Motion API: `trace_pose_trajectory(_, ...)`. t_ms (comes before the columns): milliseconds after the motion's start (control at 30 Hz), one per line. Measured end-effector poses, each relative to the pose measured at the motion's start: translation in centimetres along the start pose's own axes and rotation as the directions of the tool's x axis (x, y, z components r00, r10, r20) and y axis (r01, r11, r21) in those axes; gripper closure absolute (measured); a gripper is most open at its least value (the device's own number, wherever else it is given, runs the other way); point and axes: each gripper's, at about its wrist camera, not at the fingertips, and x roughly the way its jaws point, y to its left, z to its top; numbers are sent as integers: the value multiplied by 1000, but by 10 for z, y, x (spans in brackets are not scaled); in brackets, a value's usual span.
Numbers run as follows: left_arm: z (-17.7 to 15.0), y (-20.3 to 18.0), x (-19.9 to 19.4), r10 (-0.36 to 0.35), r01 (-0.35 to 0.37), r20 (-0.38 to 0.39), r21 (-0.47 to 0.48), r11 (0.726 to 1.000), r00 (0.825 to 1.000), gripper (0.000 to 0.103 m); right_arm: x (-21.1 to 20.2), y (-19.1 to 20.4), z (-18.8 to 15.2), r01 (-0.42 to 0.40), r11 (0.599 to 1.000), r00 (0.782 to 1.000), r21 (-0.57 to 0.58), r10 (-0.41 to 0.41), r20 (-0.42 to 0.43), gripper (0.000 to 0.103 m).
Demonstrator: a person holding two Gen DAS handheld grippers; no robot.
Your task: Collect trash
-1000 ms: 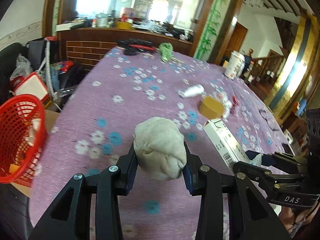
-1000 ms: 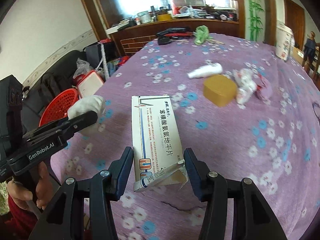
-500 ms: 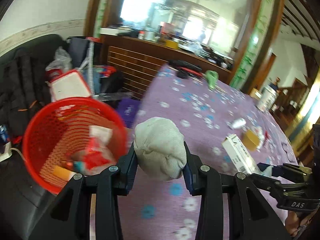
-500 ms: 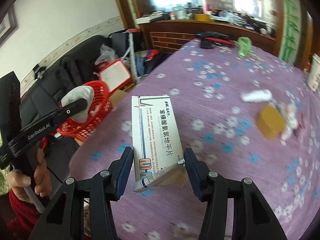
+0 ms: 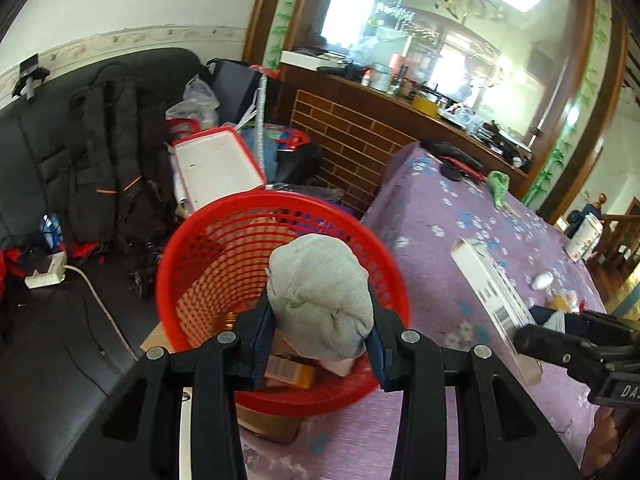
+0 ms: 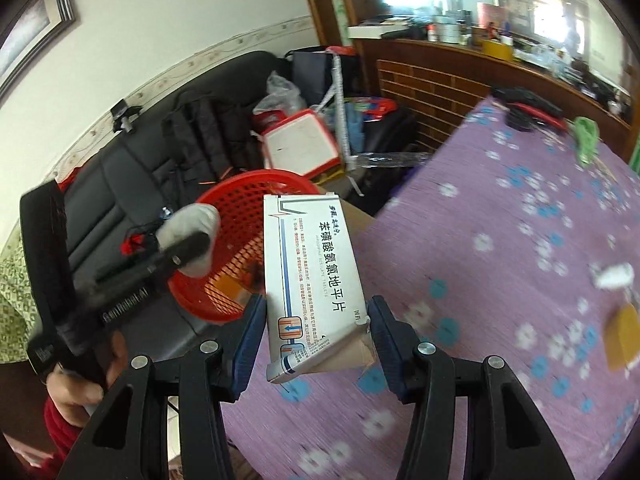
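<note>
A white wall [image 5: 132, 4] with a patterned border runs on the left behind a black sofa [image 5: 48, 128]. Far right, a dark wooden counter [image 5: 360, 136] stands under a bright window [image 5: 452, 40], framed by wood. A purple floral cloth covers the worktop [image 6: 500, 240].

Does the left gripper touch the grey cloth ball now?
Touching. In the left wrist view both fingers of the left gripper press against the sides of the cloth ball.
</note>
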Motion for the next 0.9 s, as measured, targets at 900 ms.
trace_pose_trajectory(900,-2,4,8,43,-43,-8,3,999,999,40,-6,-38,-32,19,999,997,35,-16,-76,50)
